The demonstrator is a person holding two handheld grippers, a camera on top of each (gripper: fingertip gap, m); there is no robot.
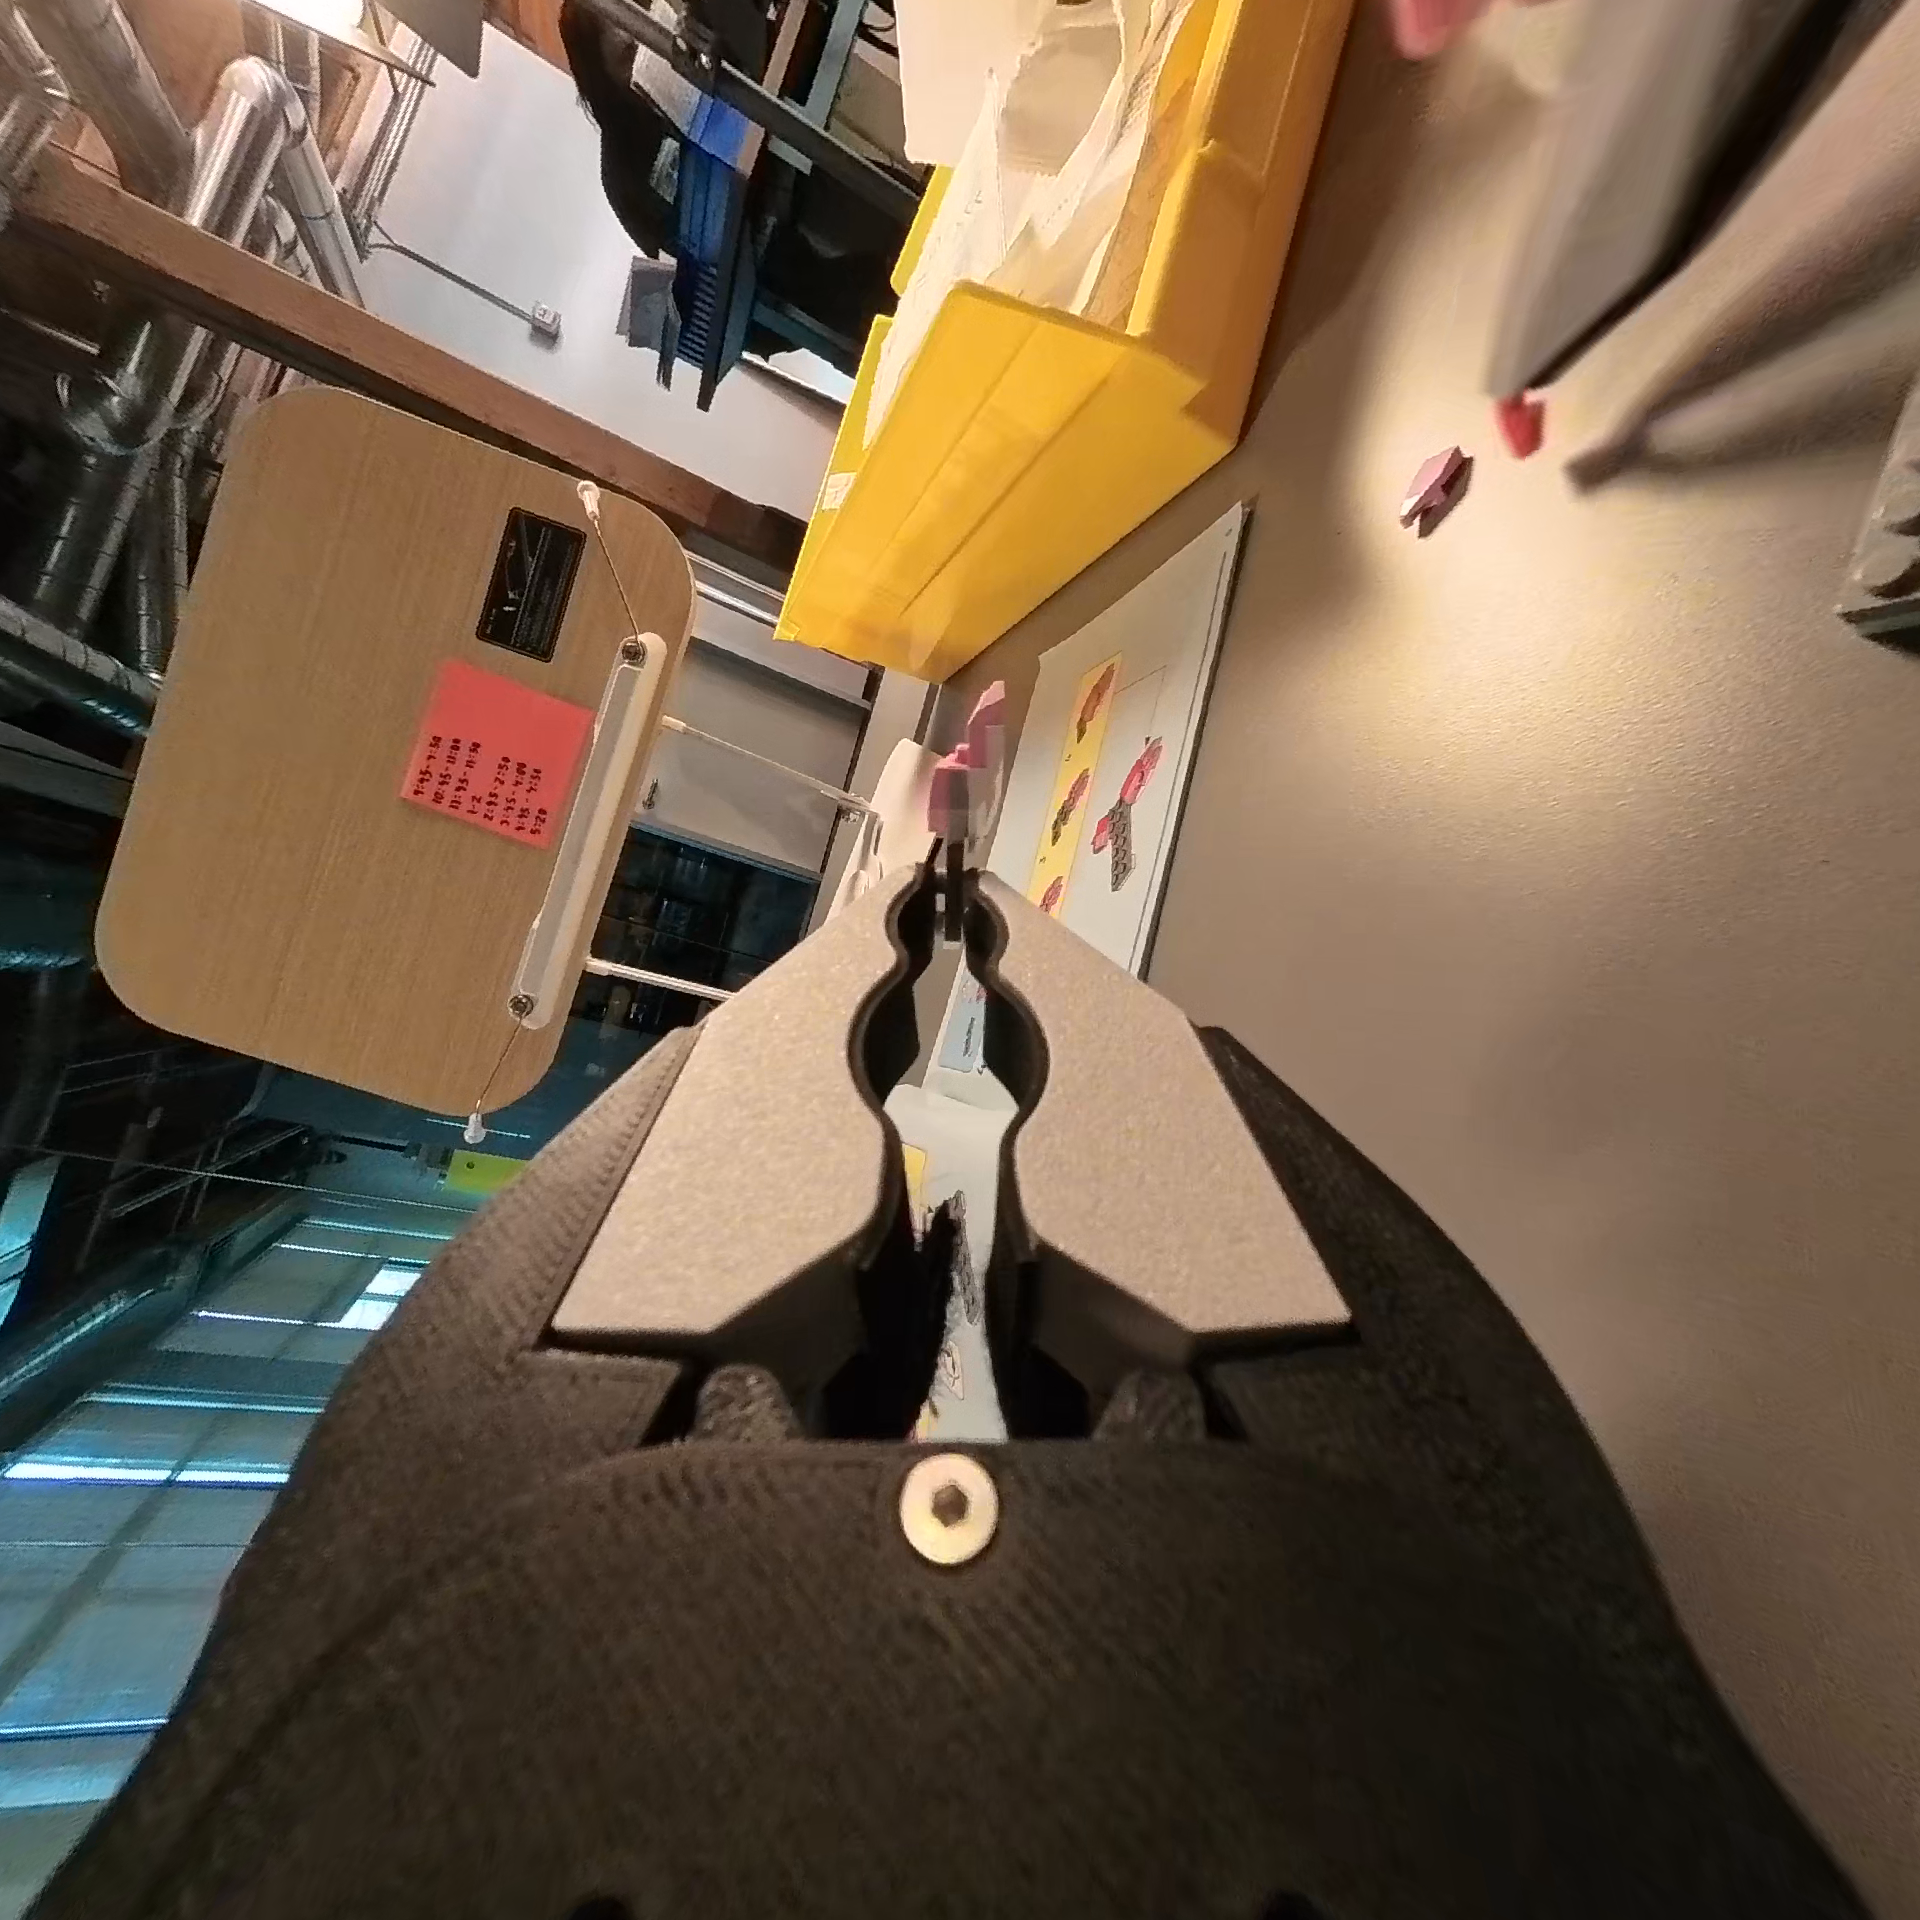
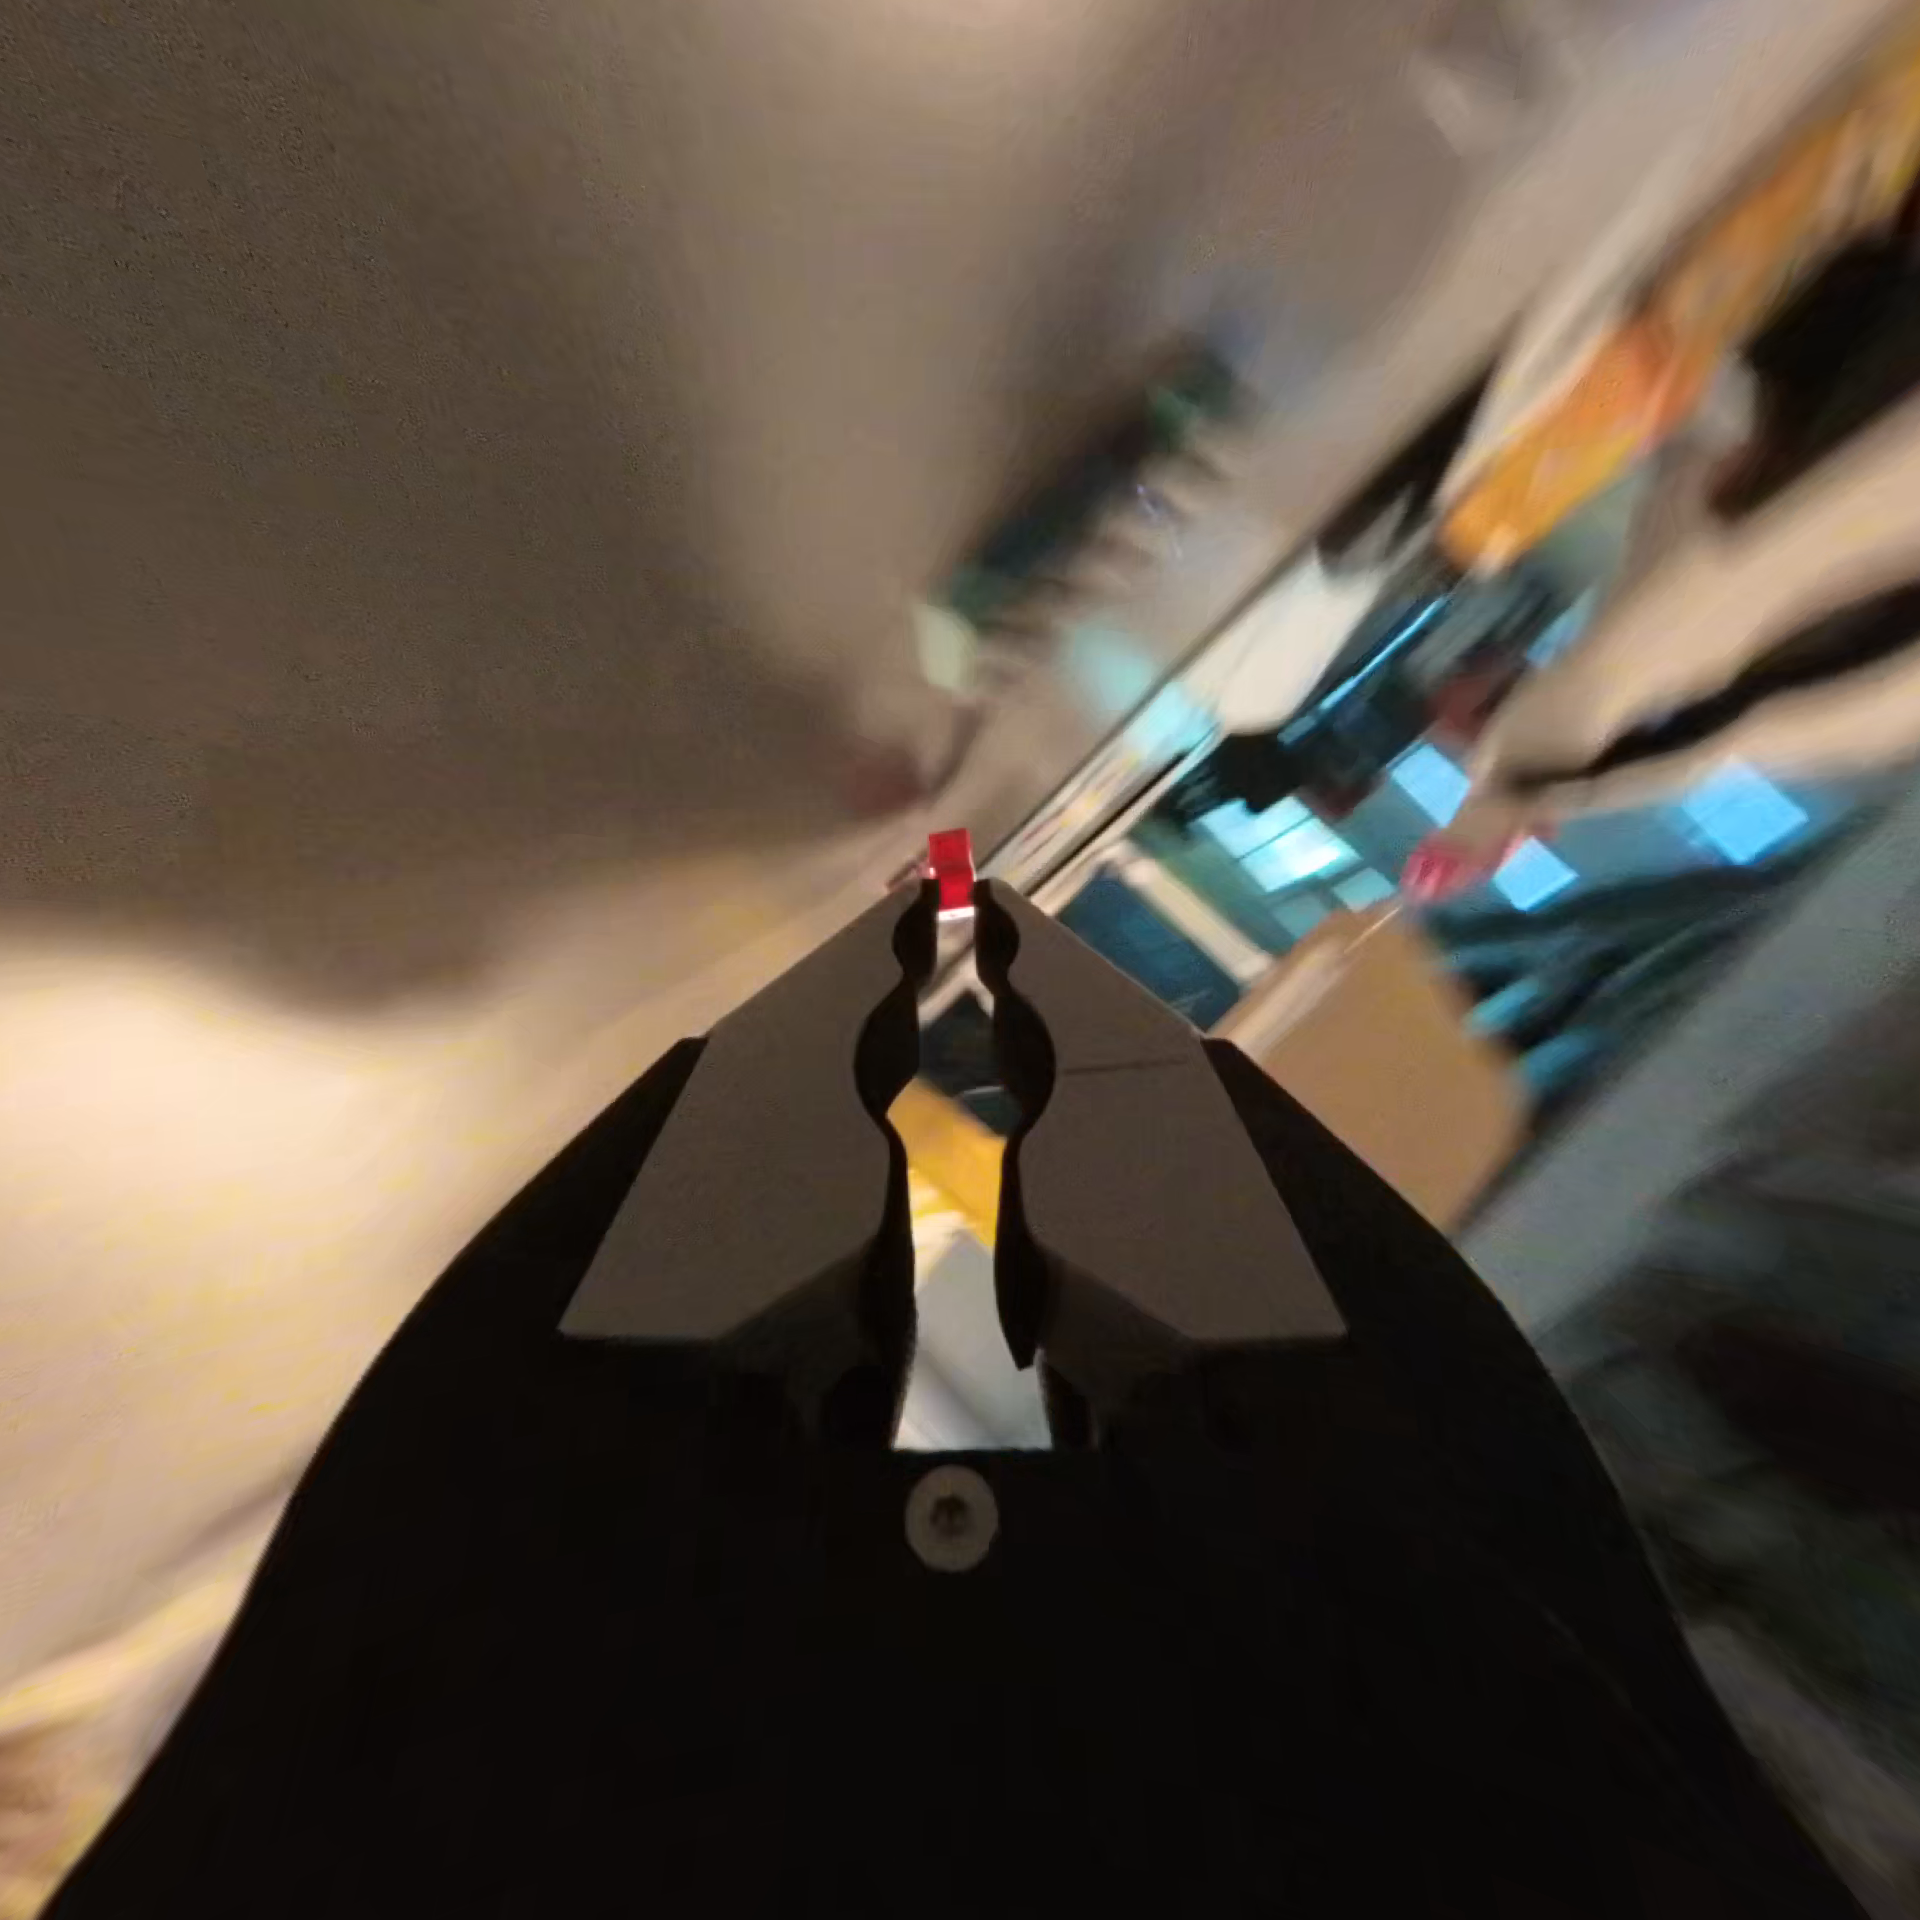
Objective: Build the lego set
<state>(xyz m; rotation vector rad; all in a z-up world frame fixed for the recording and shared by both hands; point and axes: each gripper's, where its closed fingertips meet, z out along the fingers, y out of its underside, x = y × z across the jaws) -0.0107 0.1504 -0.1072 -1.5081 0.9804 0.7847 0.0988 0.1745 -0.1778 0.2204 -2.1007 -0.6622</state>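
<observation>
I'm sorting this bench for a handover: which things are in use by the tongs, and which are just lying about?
In use:
- left tongs, shut on a black-and-pink brick piece
- right tongs, shut on a small red brick

Lying about:
- yellow bin
- instruction sheet
- two loose pink bricks

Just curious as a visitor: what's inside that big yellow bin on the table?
The yellow bin holds crumpled white paper or plastic bags, with some tan sheets among them. Whatever lies deeper is hidden by its walls and by that pile.
</observation>
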